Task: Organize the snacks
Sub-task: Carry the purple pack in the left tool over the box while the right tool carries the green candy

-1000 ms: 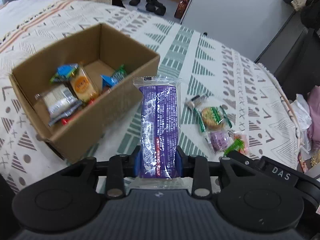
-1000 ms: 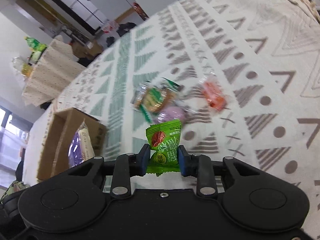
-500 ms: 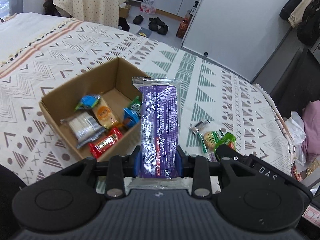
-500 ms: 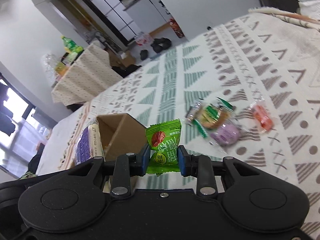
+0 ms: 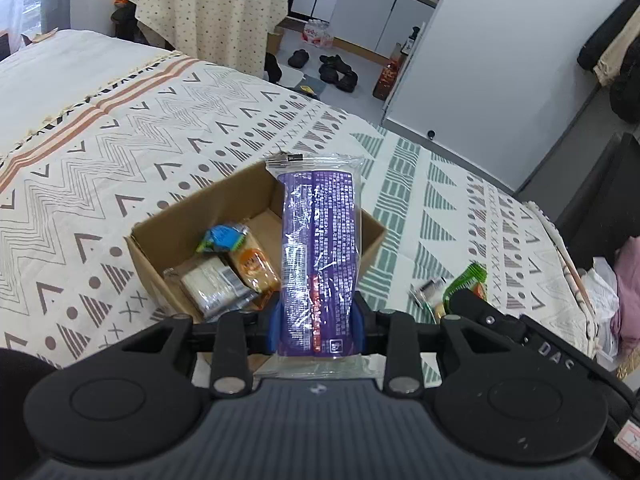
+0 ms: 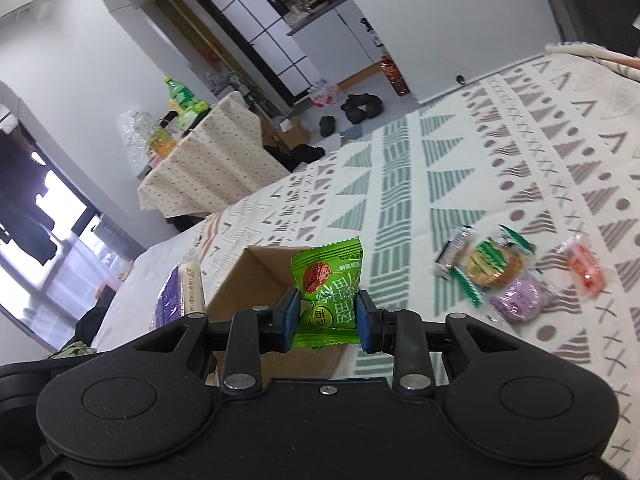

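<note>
My left gripper (image 5: 318, 326) is shut on a long purple snack pack (image 5: 320, 256) in clear wrap, held upright above the near right part of an open cardboard box (image 5: 160, 256). Several wrapped snacks (image 5: 224, 272) lie inside the box. My right gripper (image 6: 327, 316) is shut on a small green candy packet (image 6: 328, 280), over the box's corner (image 6: 256, 276). The purple pack (image 6: 176, 296) shows at the left of the right wrist view. The green packet (image 5: 466, 280) and right gripper body appear at the right of the left wrist view.
The box sits on a bed with a patterned cover (image 5: 120, 148). Loose snacks (image 6: 492, 268) lie on the cover right of the box, among them a purple one (image 6: 524, 300) and an orange one (image 6: 584, 268). Beyond the bed stand a cloth-covered table (image 5: 208, 8) and shoes (image 5: 336, 68) on the floor.
Both grippers have risen and drawn toward the box with their snacks still gripped. The box now lies under both packs, and the loose pile has slid to the right of both views.
</note>
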Motion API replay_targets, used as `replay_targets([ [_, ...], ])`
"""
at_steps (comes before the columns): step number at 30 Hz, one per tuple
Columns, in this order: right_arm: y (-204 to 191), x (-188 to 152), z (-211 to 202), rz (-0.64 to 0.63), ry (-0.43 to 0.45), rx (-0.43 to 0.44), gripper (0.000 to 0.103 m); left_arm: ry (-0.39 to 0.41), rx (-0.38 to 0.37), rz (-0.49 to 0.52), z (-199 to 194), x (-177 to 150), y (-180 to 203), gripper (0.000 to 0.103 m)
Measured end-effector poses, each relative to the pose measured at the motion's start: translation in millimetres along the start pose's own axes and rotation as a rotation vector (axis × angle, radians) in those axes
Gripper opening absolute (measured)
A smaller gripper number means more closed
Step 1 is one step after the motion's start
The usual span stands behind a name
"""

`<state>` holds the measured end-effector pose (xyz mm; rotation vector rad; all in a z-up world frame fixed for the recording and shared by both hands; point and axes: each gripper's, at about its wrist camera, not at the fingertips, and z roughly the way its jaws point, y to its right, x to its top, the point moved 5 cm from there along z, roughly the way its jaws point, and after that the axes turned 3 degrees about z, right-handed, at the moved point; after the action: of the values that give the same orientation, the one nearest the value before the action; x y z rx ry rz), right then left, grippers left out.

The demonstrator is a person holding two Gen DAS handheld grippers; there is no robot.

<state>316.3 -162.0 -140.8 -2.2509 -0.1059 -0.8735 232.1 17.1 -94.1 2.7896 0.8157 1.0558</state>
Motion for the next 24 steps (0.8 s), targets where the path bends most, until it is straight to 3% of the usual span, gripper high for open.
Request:
replay_targets([
  [10,-21,-3,14,-0.035,-0.016,0.046,0.029,0.008,0.001,-0.032,13,20,-23,0.033],
  [24,-43,1,53,-0.049,-0.039,0.069,0.029,-0.048,-0.018,-0.034,55,32,-42,0.033],
])
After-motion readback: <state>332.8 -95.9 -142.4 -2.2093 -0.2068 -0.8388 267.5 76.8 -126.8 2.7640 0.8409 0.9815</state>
